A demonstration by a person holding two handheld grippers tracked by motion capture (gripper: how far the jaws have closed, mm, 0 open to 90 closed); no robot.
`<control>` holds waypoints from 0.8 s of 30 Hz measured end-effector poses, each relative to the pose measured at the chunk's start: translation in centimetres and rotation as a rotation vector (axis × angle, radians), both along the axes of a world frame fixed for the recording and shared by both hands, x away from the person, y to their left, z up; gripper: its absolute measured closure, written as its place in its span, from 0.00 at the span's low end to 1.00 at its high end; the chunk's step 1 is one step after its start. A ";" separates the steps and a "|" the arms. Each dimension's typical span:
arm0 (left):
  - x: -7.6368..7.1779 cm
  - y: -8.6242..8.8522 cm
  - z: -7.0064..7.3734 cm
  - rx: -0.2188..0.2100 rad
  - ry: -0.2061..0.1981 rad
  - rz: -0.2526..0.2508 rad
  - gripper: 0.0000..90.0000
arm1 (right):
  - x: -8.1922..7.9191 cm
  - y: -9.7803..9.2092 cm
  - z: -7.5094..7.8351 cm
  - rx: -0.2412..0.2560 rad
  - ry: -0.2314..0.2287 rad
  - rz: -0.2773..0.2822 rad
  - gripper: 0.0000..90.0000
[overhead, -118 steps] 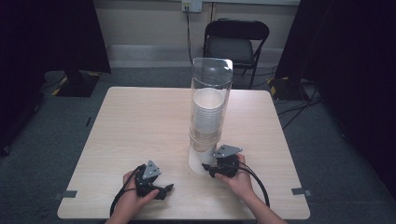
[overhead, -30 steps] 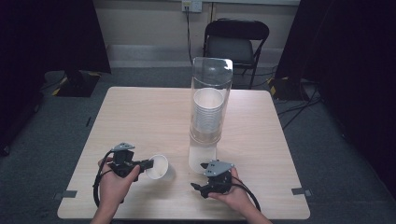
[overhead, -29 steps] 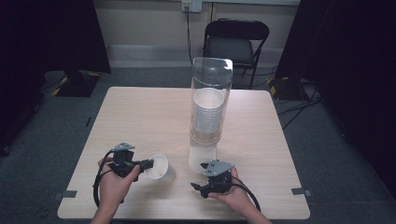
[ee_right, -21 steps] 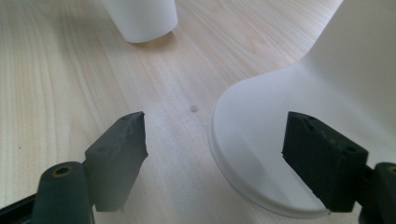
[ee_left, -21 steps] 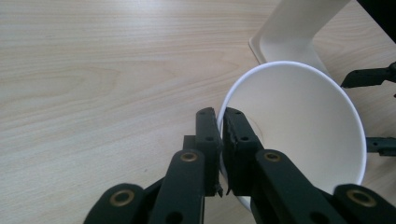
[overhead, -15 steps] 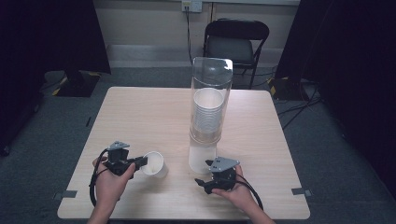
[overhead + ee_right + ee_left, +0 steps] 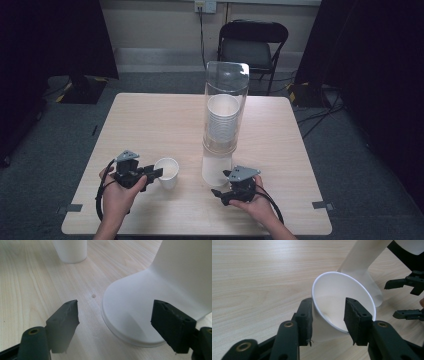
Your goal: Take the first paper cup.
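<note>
Left gripper (image 7: 328,321) clamps white paper cup (image 7: 342,307) wall; tall clear cup dispenser (image 7: 223,120) just beside; right gripper (image 7: 115,315) spread wide, empty, on light wooden counter (image 7: 150,120)

A smooth white paper cup (image 7: 337,302) with a matt finish sits on the pale, fine-grained wood desk (image 7: 150,125), beside a clear glossy plastic dispenser tube (image 7: 226,95) on its matt white base (image 7: 140,315).

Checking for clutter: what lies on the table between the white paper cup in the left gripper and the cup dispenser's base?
Bare wood only, as the high view shows: paper cup, dispenser base, left gripper.
</note>
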State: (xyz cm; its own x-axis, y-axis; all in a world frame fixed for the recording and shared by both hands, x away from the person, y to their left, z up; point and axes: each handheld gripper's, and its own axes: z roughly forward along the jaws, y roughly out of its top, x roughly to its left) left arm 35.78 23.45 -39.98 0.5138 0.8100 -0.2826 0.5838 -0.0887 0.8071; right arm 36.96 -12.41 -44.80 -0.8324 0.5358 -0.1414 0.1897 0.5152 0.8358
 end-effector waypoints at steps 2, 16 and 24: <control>-0.1 0.1 0.1 -0.001 -0.007 0.007 0.62 | 0.1 -0.1 0.1 0.003 0.004 -0.007 0.24; -1.3 1.0 0.2 -0.012 -0.023 -0.024 0.56 | 1.2 -1.5 0.7 0.063 0.038 -0.076 0.24; -2.5 2.0 -0.3 -0.001 -0.024 -0.034 0.53 | 1.8 -1.4 1.0 0.058 0.033 -0.084 0.25</control>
